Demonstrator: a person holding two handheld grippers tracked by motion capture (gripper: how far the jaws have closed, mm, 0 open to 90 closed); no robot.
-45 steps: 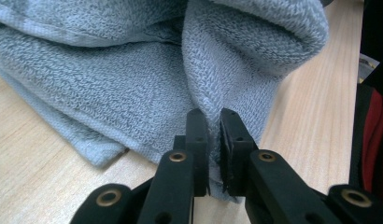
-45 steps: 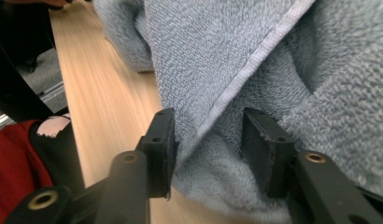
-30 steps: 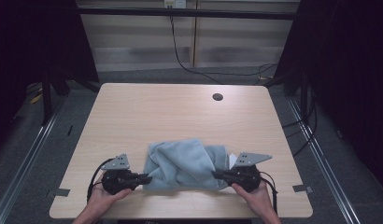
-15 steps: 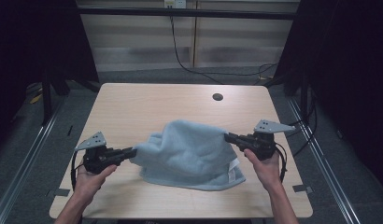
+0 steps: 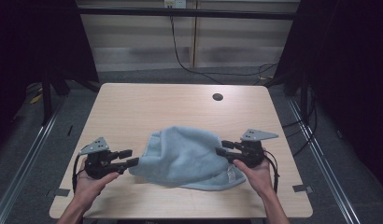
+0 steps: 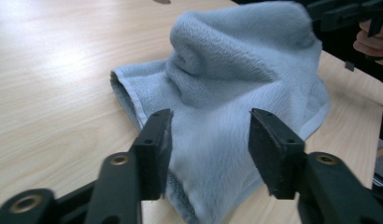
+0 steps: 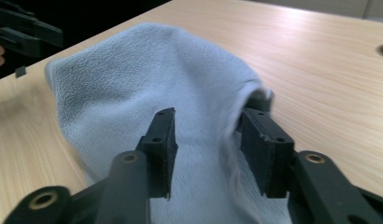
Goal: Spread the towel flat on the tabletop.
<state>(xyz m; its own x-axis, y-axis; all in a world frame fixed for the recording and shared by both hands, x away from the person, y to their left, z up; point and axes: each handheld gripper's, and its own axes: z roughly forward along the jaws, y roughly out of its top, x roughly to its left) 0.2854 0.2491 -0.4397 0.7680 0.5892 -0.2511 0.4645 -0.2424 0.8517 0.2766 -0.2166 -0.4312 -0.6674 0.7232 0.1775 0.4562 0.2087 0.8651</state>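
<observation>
A light blue towel [image 5: 185,156] lies humped and crumpled on the front middle of the wooden table [image 5: 147,107]. My left gripper [image 5: 126,157] is at its left edge and my right gripper [image 5: 223,148] at its right edge, each in a hand. Both have just been opening. In the left gripper view the jaws [image 6: 208,140] stand apart over a towel [image 6: 227,93] corner without pressing it. In the right gripper view the gripper [image 7: 206,140] is open too, with the towel [image 7: 147,79] slumping between the jaws, its edge blurred beside the right one.
A round cable hole [image 5: 217,97] sits near the table's far right. A white label [image 5: 230,175] shows on the towel's front right corner. Dark frames and cables stand beyond the far edge, and metal rails run along both sides on the floor.
The towel, first bunched near the front edge, then stretched in the air between both shut grippers, has dropped into a heap. Both jaws have opened and the hands have come lower and nearer each other.
</observation>
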